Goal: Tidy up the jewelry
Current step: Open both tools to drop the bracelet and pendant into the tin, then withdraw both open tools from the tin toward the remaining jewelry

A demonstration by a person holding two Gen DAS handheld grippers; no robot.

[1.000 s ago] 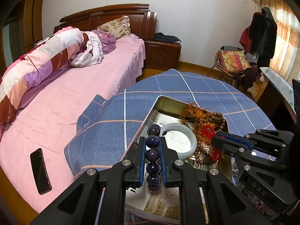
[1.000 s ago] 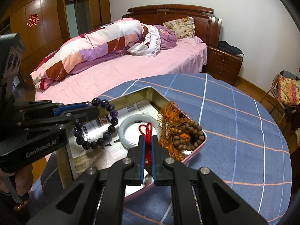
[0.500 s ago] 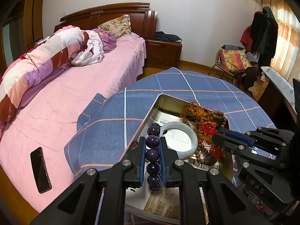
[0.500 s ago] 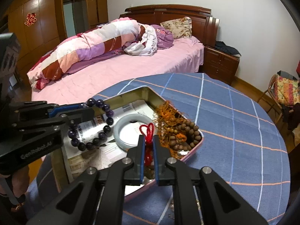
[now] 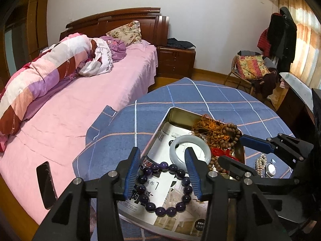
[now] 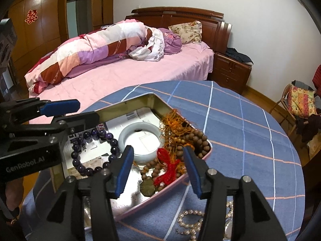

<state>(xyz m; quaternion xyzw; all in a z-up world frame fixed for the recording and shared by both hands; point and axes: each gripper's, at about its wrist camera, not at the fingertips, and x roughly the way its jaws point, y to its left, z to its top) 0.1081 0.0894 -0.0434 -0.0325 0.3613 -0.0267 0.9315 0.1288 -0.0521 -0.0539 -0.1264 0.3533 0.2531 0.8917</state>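
Under our claws: round table with blue checked cloth (image 5: 200, 98); pink bed (image 5: 80, 104) beyond. Since a second ago, both claws have let go. Left gripper (image 5: 163, 169) wide above purple bead bracelet (image 5: 164, 186) in the tin (image 6: 128, 104); right gripper (image 6: 157, 169) wide over red cord (image 6: 167, 167), jade bangle (image 6: 140, 140) ahead.

Pearl strand (image 6: 190, 224) partly behind right tool (image 6: 157, 167)

Both grippers, left (image 5: 162, 167) and right (image 6: 157, 166), are matte black plastic with angular, cut-out arms, blue ribbed pads (image 5: 131, 173) on the fingers, and silver screws at the joints (one side reads "GenRobot.AI" in grey).
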